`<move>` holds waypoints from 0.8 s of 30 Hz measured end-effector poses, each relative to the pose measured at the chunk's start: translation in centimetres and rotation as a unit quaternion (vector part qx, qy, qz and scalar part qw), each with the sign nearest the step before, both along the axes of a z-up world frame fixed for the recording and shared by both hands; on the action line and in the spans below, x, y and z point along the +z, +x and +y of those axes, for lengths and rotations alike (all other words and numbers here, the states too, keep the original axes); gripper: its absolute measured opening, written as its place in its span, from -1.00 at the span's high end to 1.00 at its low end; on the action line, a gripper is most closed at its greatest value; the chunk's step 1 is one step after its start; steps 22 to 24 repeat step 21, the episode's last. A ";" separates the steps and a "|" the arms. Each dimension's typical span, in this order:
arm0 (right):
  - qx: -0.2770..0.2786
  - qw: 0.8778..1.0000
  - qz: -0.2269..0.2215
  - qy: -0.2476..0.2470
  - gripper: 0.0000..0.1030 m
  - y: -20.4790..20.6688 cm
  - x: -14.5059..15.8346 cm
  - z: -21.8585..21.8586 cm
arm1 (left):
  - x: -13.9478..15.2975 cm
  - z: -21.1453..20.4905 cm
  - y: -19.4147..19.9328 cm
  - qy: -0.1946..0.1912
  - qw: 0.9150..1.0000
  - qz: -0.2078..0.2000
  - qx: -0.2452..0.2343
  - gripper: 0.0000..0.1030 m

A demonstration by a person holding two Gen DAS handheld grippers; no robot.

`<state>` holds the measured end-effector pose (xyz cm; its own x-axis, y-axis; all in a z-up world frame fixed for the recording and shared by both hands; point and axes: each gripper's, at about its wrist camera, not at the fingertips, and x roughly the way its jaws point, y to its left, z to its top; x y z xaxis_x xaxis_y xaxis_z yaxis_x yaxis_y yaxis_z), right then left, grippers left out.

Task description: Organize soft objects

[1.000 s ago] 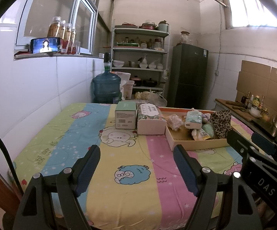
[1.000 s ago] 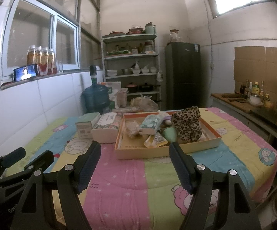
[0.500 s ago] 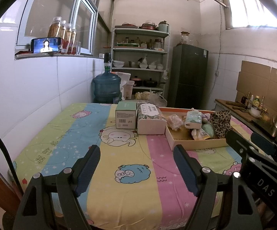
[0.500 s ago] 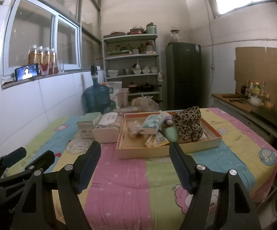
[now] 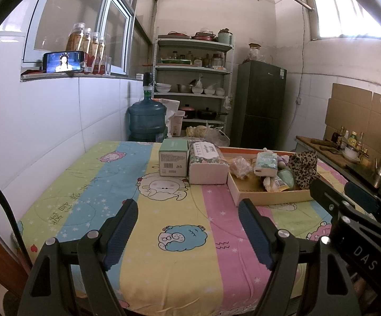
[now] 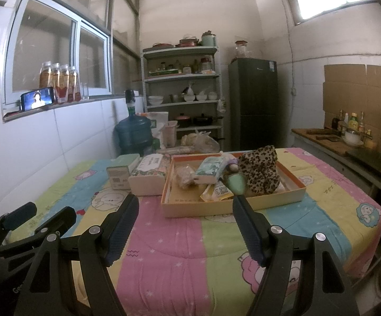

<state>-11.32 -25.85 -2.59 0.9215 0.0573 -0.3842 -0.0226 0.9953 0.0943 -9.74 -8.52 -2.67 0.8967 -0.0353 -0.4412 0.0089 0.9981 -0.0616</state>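
Observation:
A shallow cardboard tray (image 6: 232, 209) (image 5: 269, 197) sits on the cartoon-print bed cover and holds soft things: a leopard-print cloth (image 6: 260, 173) (image 5: 305, 166), a green tissue pack (image 6: 211, 169) (image 5: 265, 162), a crumpled clear bag (image 6: 185, 177), a mint item (image 6: 235, 183) and small sachets (image 6: 216, 192). Left of the tray lie a floral tissue pack (image 6: 149, 175) (image 5: 207, 164) and a green box (image 6: 122, 171) (image 5: 173, 158). My left gripper (image 5: 187, 216) and right gripper (image 6: 185, 210) both hover open near the bed's front edge, well short of the tray, with nothing between the fingers.
A blue water jug (image 5: 147, 119), a metal shelf with bowls and pots (image 5: 193, 87) and a dark fridge (image 5: 260, 102) stand beyond the bed. A counter with bottles and a kettle (image 6: 356, 142) runs along the right. A phone (image 5: 62, 62) rests on the window sill.

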 end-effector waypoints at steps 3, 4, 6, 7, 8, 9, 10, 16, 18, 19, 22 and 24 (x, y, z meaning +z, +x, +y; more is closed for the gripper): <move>0.000 1.000 0.000 0.000 -0.46 0.0 0.0 0.0 | 0.0 0.0 0.0 0.000 1.000 0.000 0.000 -0.53; 0.000 1.000 0.000 0.000 -0.46 0.0 0.0 0.0 | 0.0 0.0 0.0 0.000 1.000 0.000 0.000 -0.53; 0.000 1.000 0.000 0.000 -0.46 0.0 0.0 0.0 | 0.0 0.0 0.0 0.000 1.000 -0.001 0.000 -0.53; 0.000 1.000 0.000 0.000 -0.46 0.0 0.0 0.0 | 0.0 0.1 0.0 0.000 1.000 -0.001 0.000 -0.53; 0.000 1.000 0.000 0.000 -0.46 0.0 0.0 0.0 | 0.0 0.0 0.0 0.000 1.000 0.000 0.000 -0.53; 0.000 1.000 0.000 0.000 -0.46 0.0 0.0 0.0 | 0.0 0.0 0.0 0.000 1.000 0.000 0.000 -0.53; 0.000 1.000 0.000 0.000 -0.46 0.0 0.0 0.0 | 0.0 0.0 0.0 0.000 1.000 0.000 0.000 -0.53; 0.000 1.000 0.001 0.000 -0.46 0.0 0.0 0.1 | -0.1 0.2 -0.1 -0.002 1.000 -0.003 -0.002 -0.53; 0.000 1.000 0.001 0.000 -0.46 0.0 0.0 0.1 | -0.2 0.3 -0.2 -0.004 1.000 -0.006 0.000 -0.53; 0.000 1.000 0.001 0.000 -0.46 0.0 0.0 0.1 | -0.1 0.5 -0.3 -0.004 1.000 -0.008 0.003 -0.53; 0.000 1.000 0.001 0.000 -0.46 0.0 0.0 0.1 | -0.1 0.5 -0.5 -0.004 1.000 -0.010 0.005 -0.53; 0.000 1.000 0.001 0.000 -0.46 0.0 0.0 0.1 | -0.1 0.5 -0.5 -0.004 1.000 -0.010 0.005 -0.53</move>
